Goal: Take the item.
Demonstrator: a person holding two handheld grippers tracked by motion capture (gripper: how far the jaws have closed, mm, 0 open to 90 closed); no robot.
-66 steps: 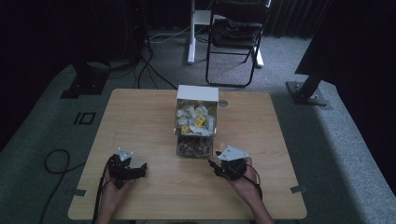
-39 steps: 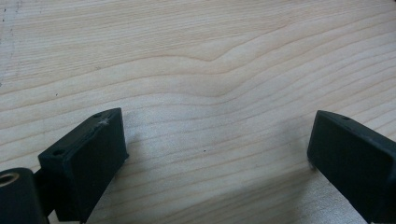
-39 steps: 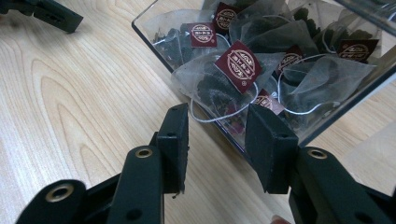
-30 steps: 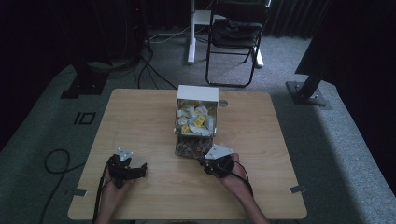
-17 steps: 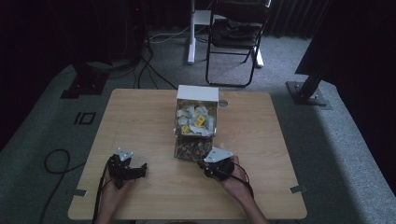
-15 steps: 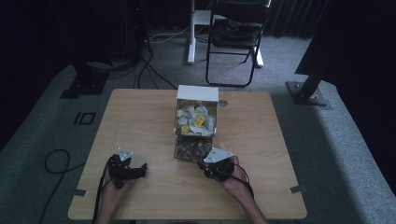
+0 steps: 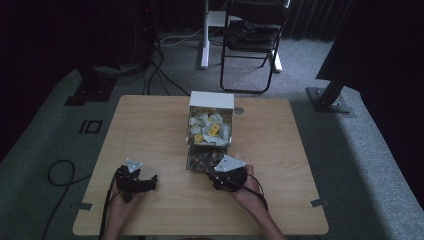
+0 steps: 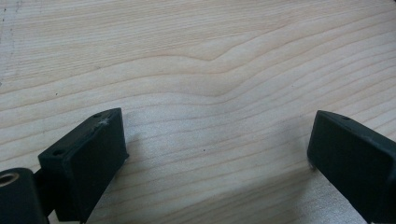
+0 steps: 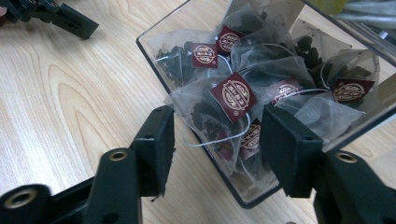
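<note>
Grey carpet surrounds the wooden surface [image 7: 150, 130]; a black folding chair [image 7: 252, 30] stands on the floor at 12 o'clock.

1. Container. A clear compartment box [image 7: 209, 135] with a white far wall sits at the centre of the surface. Its far compartment holds pale sachets with yellow tags. Its near compartment holds pyramid tea bags [image 9: 219, 112] of dark leaf.

2. Labels. Each tea bag carries a dark red square tag [image 9: 232, 97] on a white string, printed with a round gold emblem. The lettering is too small to read.

3. Right tool. The right tool [image 7: 212, 176] lies at 6 o'clock of the box, at its near end. In the right gripper view the right tool [image 9: 215, 140] has its jaws about half apart, one outside the clear wall and one over the compartment. A tea bag lies between them; the pads do not press on it. The jaws have just been opening.

4. Left tool. The left tool [image 7: 150, 181] rests at 8 o'clock of the box, well apart from it. In the left gripper view the left tool [image 8: 217, 144] has its jaws spread wide over bare wood, holding nothing.

5. Change. Compared with the earliest high view, the right tool is closer to the near end of the box. The left tool keeps the same place.
</note>
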